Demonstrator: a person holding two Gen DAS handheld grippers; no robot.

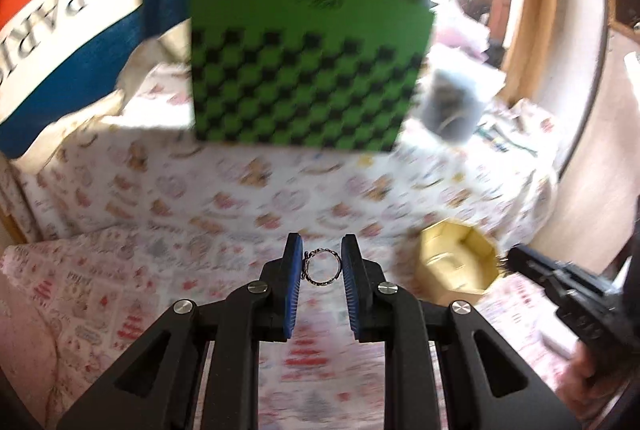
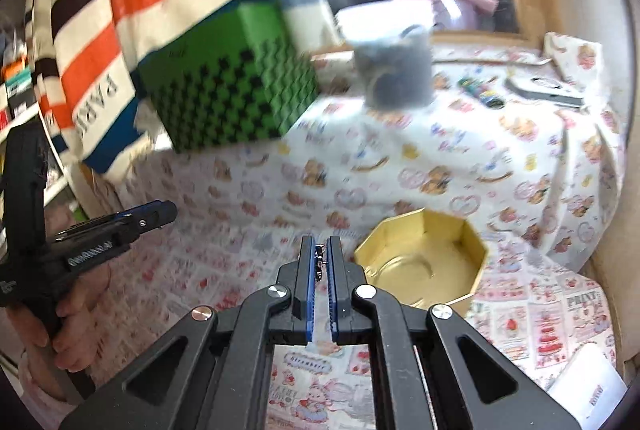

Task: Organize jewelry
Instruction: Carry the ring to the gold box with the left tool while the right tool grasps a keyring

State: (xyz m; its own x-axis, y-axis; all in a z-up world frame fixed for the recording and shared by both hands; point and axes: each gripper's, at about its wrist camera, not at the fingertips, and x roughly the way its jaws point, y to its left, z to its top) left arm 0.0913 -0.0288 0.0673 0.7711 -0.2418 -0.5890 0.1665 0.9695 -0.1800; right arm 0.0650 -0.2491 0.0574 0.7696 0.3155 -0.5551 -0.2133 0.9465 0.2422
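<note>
A: From the left wrist, what is the left gripper [image 1: 321, 266] doing?

B: Its blue pads are clamped on a silver ring [image 1: 322, 265], which stands upright between the fingertips, facing the camera. Right of the tips sits the gold octagonal tin [image 1: 456, 262], open. Past it the right gripper [image 1: 510, 257] comes in from the right edge.

A: And the right wrist view?

B: There the right gripper [image 2: 321, 257] has its jaws nearly together, pinching a small dark piece of jewelry [image 2: 319, 262]; it is too small to tell what. The tin [image 2: 420, 254] lies just right of those tips, and only here does its shiny floor show. The left gripper [image 2: 160, 212] shows side-on at the left, a hand [image 2: 76, 310] on its handle.

A: Beyond the tips?

B: A green checked box [image 2: 228, 82] on the printed cloth [image 2: 280, 190].
</note>
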